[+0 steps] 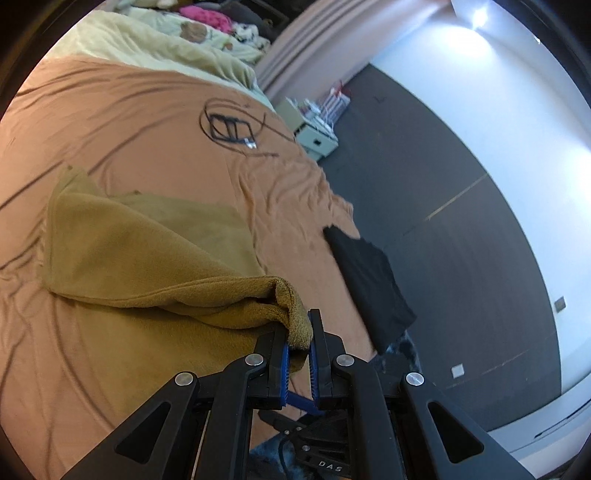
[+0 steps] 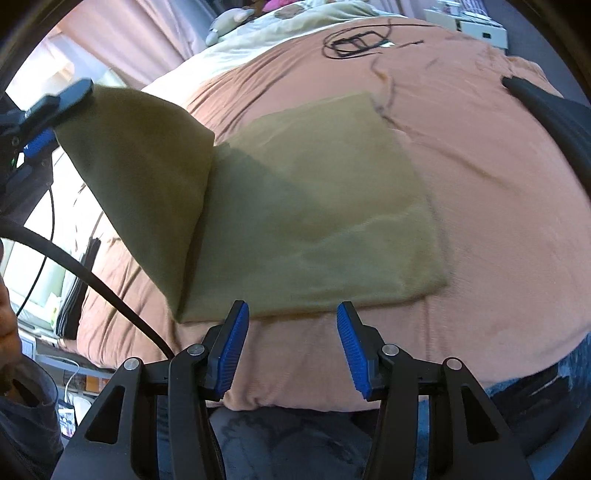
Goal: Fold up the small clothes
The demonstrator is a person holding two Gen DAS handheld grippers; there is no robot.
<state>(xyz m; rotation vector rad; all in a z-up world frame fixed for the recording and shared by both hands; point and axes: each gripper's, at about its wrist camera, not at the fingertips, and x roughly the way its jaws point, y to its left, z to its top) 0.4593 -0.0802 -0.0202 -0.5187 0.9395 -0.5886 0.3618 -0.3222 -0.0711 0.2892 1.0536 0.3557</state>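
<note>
A mustard-yellow cloth (image 1: 147,251) lies on the orange-brown bed sheet (image 1: 110,110). My left gripper (image 1: 299,332) is shut on one hemmed corner of it and holds that corner lifted off the bed. In the right wrist view the cloth (image 2: 314,206) lies mostly flat, and its left flap (image 2: 140,166) hangs up toward the left gripper (image 2: 62,110) at the upper left. My right gripper (image 2: 291,310) stands open just short of the cloth's near edge, with nothing between its blue pads (image 2: 232,347).
A black garment (image 1: 373,280) lies at the bed's right edge. A coiled black cable (image 1: 229,127) rests farther up the sheet. Pale bedding and plush items (image 1: 199,33) are piled at the far end. A thick black cable (image 2: 92,273) crosses the lower left. Dark floor (image 1: 443,166) lies beyond the bed.
</note>
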